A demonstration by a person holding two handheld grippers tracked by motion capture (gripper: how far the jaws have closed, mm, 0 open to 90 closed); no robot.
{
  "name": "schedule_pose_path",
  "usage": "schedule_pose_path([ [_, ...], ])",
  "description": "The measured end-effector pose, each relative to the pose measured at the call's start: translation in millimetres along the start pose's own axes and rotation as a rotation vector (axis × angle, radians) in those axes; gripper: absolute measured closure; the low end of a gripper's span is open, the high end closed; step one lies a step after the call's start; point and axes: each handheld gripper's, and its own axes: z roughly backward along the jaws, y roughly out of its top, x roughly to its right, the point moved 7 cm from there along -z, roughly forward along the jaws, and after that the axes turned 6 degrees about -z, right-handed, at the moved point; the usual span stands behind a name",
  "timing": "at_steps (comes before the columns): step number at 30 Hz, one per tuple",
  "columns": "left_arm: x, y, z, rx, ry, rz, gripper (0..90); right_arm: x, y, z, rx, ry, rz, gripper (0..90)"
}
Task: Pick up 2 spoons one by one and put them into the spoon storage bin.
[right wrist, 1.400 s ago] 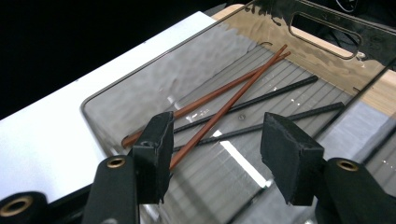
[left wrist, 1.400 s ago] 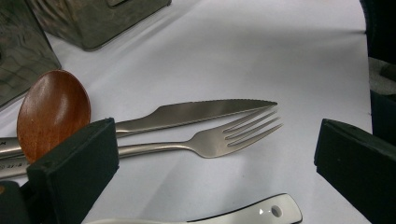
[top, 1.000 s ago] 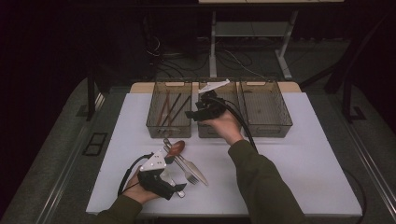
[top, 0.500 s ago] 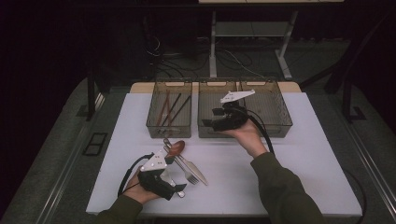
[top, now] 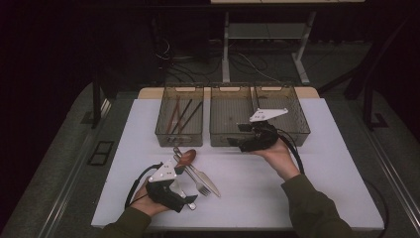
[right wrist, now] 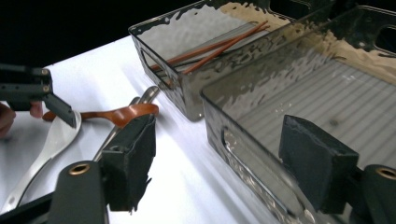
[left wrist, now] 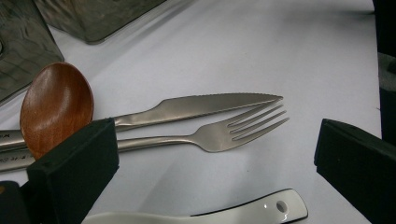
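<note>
Left gripper (top: 187, 202) near front edge of white surface (top: 322, 168), fingers apart, nothing between; white spoon (left wrist: 243, 215) just below them. Fork (left wrist: 219, 136), knife (left wrist: 196, 105), wooden spoon (top: 186, 157) lie together just beyond. Right gripper (top: 234, 135) farther back at middle bin (top: 231, 119) front wall, fingers just opening, empty. Chopsticks (top: 181, 115) in left bin (top: 179, 140).

chopsticks (top: 182, 115) in left bin (top: 179, 138)

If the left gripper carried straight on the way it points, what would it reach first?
Probably the white spoon lying just ahead of the open left gripper; beyond it lie the fork and the knife. Depth is hard to judge.
</note>
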Motion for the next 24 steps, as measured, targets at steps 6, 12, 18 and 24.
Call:
schedule_pose_path([
  [6, -1.9, 0.0, 0.6, 0.004, 0.004, 0.01, 0.0, -1.1, -19.8, 17.8, 0.018, 0.022, -0.021, 20.1],
  [12, -2.8, -0.8, 0.9, 0.0, 0.012, 0.007, 0.0, -2.5, -38.4, 37.3, 0.04, 0.017, -0.024, 11.8],
  [18, -0.8, -0.5, 0.0, -0.003, 0.009, 0.004, 0.0, 9.2, -56.5, 57.7, 0.079, -0.035, -0.053, 11.8],
  [24, -0.7, -0.6, 0.4, -0.004, 0.009, 0.003, 0.0, 12.1, -76.2, 73.8, 0.087, -0.05, -0.067, 11.9],
])
